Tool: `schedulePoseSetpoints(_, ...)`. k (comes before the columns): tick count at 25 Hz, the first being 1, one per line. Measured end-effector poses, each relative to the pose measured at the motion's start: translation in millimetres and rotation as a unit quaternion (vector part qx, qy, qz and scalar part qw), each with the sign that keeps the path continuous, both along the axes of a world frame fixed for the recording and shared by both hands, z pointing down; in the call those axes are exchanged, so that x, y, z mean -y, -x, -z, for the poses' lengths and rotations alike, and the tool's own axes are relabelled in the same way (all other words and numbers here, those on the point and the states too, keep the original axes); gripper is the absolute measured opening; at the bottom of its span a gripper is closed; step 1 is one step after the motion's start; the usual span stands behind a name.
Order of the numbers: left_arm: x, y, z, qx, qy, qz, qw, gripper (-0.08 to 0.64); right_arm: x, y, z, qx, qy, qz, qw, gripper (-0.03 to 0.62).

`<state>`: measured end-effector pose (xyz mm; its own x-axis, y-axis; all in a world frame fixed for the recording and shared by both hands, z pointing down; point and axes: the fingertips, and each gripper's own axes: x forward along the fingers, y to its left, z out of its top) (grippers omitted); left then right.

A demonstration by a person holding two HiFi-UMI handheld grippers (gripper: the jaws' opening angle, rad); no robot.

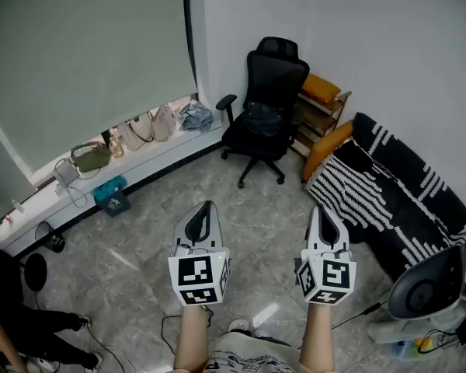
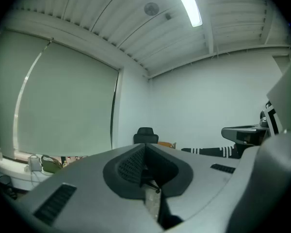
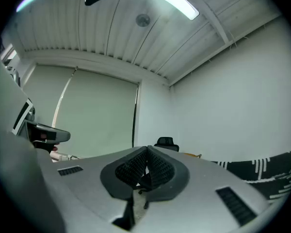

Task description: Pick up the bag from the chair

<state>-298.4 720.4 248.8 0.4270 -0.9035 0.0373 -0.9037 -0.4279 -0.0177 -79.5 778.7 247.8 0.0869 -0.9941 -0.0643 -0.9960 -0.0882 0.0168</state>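
Observation:
A black office chair (image 1: 269,92) stands in the far corner of the room. A dark bag (image 1: 262,120) lies on its seat, hard to tell apart from the black upholstery. My left gripper (image 1: 209,207) and right gripper (image 1: 320,210) are held side by side over the marble floor, well short of the chair and pointing toward it. Both are shut with nothing between the jaws. The chair shows small and far off above the shut left gripper (image 2: 144,147) in the left gripper view, as chair (image 2: 145,135). Beyond the right gripper (image 3: 146,151) the chair (image 3: 166,143) is just as distant.
Several handbags (image 1: 124,140) line the window ledge at left, with a teal box (image 1: 112,193) on the floor below. A wooden shelf with orange cushions (image 1: 321,102) and a striped sofa (image 1: 388,189) stand right of the chair. A person (image 1: 15,317) sits lower left; a fan (image 1: 427,289) is lower right.

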Motion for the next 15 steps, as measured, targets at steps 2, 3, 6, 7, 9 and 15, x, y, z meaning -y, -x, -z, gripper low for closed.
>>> schedulePoseSetpoints(2,3,-1,-1,0.001,0.001,0.000,1.0000,0.014,3,-1,-1,-0.001,0.001,0.000,1.000,0.009)
schedulePoseSetpoints(3,4,-1,-1,0.001,0.001,0.000,1.0000,0.014,4,-2,-1,-0.001,0.002,0.000,1.000,0.011)
schedulePoseSetpoints(6,7,-3,-3,0.002,0.001,0.000,1.0000,0.014,7,-4,-4,0.000,0.003,0.001,1.000,0.011)
schedulePoseSetpoints(7,7,-4,-3,0.002,0.001,0.000,1.0000,0.014,8,-4,-4,0.000,0.004,0.001,1.000,0.009)
schedulePoseSetpoints(9,9,-5,-3,0.003,0.002,-0.001,1.0000,0.014,10,-5,-4,0.000,0.004,0.002,1.000,0.010)
schedulePoseSetpoints(15,16,1,-5,0.003,0.003,-0.004,1.0000,0.014,16,2,-2,-0.003,0.004,0.003,1.000,0.010)
